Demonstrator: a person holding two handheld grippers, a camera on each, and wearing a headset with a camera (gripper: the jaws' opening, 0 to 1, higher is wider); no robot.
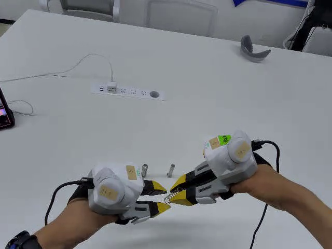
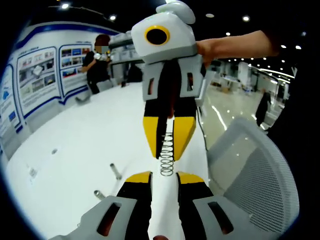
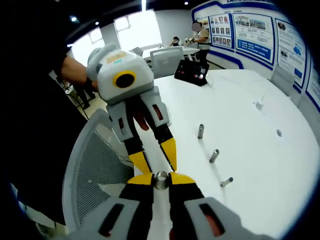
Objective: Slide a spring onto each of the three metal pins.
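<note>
Here, your right gripper (image 3: pixel 160 179) is closed on the spring (image 2: pixel 167 152). It pinches one end, so the coil juts toward the left gripper (image 2: pixel 164 178), whose jaws stand apart and hold nothing, with the spring's free end just between their tips. Both hover over the white table (image 1: pixel 218 93). Beyond them, the metal pins (image 3: pixel 201 131) sit on that table, apart from the spring. A second grip seems unneeded: carry the spring over one upright pin, line the coil's axis up with it, and lower gently so it does not buckle.
</note>
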